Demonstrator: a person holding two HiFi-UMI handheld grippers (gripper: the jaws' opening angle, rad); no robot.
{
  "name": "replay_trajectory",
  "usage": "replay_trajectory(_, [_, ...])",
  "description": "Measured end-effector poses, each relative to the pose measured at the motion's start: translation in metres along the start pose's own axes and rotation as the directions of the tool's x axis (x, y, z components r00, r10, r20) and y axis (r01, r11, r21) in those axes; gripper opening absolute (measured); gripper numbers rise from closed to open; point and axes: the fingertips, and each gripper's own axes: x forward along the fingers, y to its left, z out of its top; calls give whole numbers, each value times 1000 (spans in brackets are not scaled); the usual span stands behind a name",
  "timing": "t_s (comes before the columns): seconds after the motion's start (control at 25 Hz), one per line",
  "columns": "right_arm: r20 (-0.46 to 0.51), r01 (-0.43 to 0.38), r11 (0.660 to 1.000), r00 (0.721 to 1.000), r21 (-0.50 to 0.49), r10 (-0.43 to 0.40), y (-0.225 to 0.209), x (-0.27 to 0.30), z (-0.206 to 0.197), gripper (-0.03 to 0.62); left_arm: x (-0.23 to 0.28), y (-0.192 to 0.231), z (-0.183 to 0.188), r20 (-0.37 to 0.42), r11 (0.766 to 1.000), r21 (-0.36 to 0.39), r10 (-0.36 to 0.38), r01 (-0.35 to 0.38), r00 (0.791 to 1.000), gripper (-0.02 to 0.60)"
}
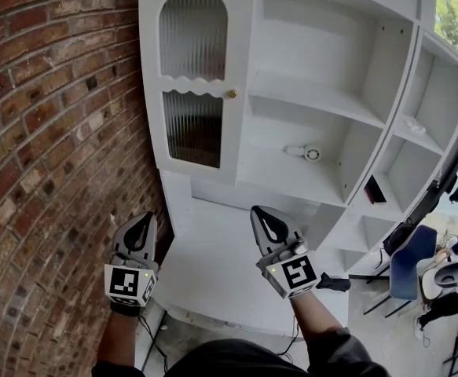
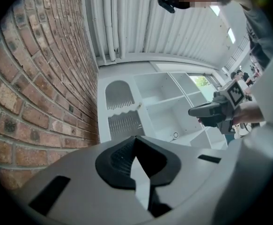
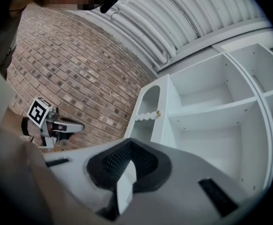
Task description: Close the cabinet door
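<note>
The cabinet door (image 1: pixel 197 85) is sitting at the left end of the big white cabinet (image 1: pixel 323 104), right next to the brick wall (image 1: pixel 48 132). It is tall and white. It is showing two windows of stripy, bumpy glass. The top one has a round top and the lower one is square, and a wavy white strip is running between them. A little gold knob (image 1: pixel 232 94) is sticking out near its right edge, just beside the open shelves. The door is looking flat with the front of the cabinet, but I cannot tell if it is shut all the way.

The left gripper (image 1: pixel 145 218) is hanging low by the brick wall, near the left edge of the cabinet's flat white ledge (image 1: pixel 213 281). Its jaws are pressed together with nothing in them. The right gripper (image 1: pixel 258 212) is hanging over the middle of the ledge, and it is clenched on nothing too. Both are pointing up toward the cabinet, well below the door and not touching it.

The wall is crowding the door's left edge. Open space is lying between the grippers and the knob. A small round white thing (image 1: pixel 307 153) is lying on a shelf to the right of the door. A blue chair (image 1: pixel 409 261) is standing on the floor past the cabinet's right end.
</note>
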Motion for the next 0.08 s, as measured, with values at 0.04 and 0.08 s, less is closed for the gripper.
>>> replay_trajectory(0.04, [-1, -1, 1000, 1000, -1, 1, 0, 0, 0, -3, 1, -1, -1, -2, 1000, 0, -1, 1, 1000, 3])
replay_trajectory(0.08, [-1, -2, 1000, 1000, -2, 2, -1, 0, 0, -3, 1, -1, -2, -4, 1000, -1, -2, 2, 1000, 2])
